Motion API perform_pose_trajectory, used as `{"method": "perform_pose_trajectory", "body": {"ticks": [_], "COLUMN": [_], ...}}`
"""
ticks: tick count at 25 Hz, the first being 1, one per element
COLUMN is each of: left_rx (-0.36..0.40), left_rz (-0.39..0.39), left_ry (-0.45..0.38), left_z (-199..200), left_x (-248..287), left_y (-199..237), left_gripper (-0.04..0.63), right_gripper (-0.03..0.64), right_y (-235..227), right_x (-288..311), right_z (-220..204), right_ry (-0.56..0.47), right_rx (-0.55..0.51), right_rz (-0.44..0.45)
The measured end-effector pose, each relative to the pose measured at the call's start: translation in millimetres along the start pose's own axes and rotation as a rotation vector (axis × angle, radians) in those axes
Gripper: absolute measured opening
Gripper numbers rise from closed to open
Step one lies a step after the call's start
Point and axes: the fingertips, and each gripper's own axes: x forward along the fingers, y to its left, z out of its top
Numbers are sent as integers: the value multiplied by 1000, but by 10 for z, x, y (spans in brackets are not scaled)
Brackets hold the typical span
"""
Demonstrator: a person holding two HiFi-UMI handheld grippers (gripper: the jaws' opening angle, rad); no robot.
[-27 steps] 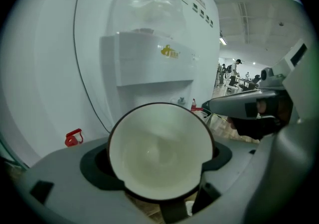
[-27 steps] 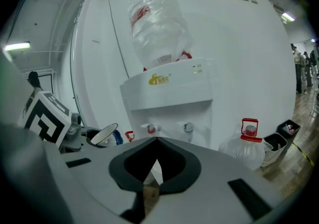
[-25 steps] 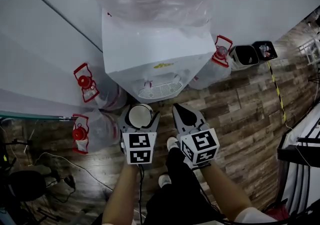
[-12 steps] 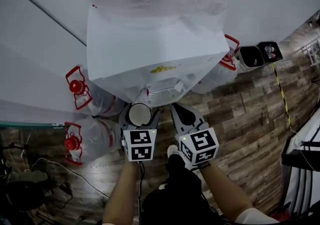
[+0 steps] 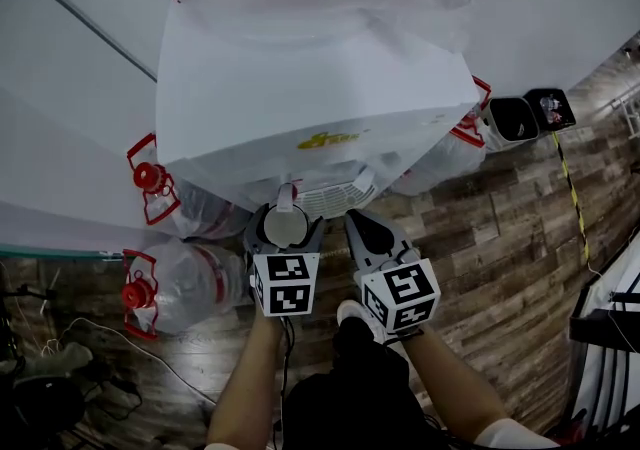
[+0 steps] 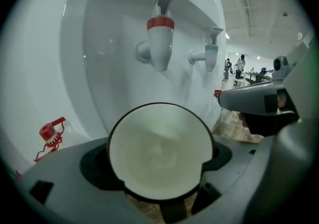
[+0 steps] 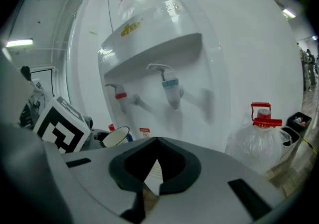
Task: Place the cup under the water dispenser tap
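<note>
Currently left gripper (image 5: pixel 284 230) fingers grasp the cup (image 6: pixel 159 153), low beside the red tap (image 6: pixel 160 44); right gripper (image 7: pixel 149 180) fingers clenched, empty.

The left tool (image 5: pixel 285 214) and right tool (image 5: pixel 358 218) are grey with black-and-white marker cubes (image 5: pixel 288 284).

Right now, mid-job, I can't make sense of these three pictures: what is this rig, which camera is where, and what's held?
No robot arm here: a person holds tongs in each hand. The wide picture comes from a camera on the person's head, looking down; the other two cameras ride on the tongs and look along them. The left tongs are closed on a white cup, below the red tap of the water dispenser; a blue tap sits beside it. The right tongs are shut and empty. Large water bottles sit on the wooden floor.
</note>
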Motion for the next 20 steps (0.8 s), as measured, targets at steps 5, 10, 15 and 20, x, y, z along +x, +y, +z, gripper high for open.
{"method": "perform_pose_trajectory", "body": {"ticks": [5,10,15,20], "left_rx": [-11,8,29,23], "left_rz": [18,29,31,42], "left_ry": [-1,4,29,38], "left_z": [-16,-13,-51,-70], "left_x": [132,255,362,444], "left_y": [-9,-12,-7,8], "left_gripper": [460,460,462,462], "right_gripper": [20,20,20,20], "right_y": [-41,-87,-97,-67], "right_x": [4,60,114,165], "right_z": [-114,-195,-207,-190], "right_ry": [10,13,11,12], "right_rx": [12,10,7,-9], "right_rz": [1,6,15,31]}}
